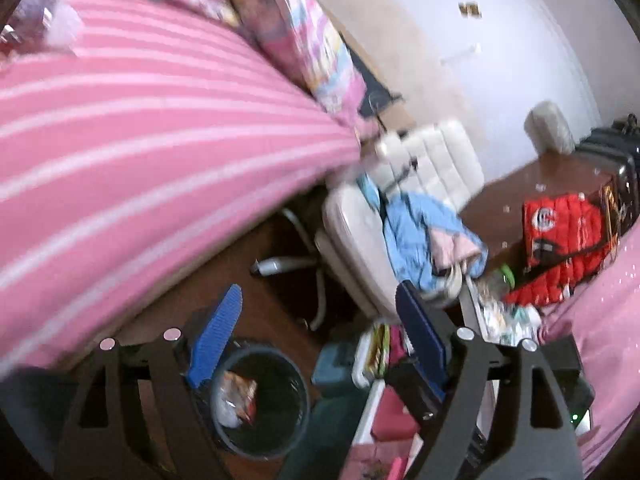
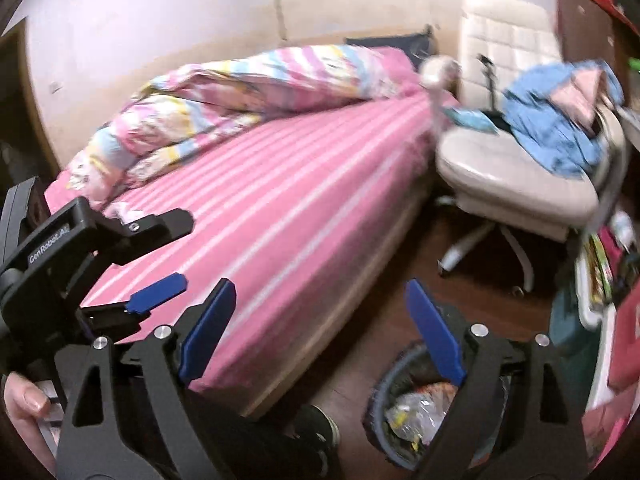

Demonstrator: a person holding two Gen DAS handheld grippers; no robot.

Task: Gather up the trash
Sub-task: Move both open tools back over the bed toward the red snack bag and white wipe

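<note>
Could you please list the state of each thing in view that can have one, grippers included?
Left gripper: open, nothing between its fingers.
Right gripper: open, holding nothing.
Trash bin: upright on the floor, wrappers and crumpled plastic inside.
Duvet: bunched up along the wall side of the bed.
Bed sheet: spread flat.
Office chair: upright, blue clothes heaped on its seat.

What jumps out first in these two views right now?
The pink striped bed fills the left of both views, with a pastel quilt bunched along the wall. Beside it stands a white chair draped in blue clothes. Low down, the round trash bin already holds wrappers, under both open, empty grippers.
</note>
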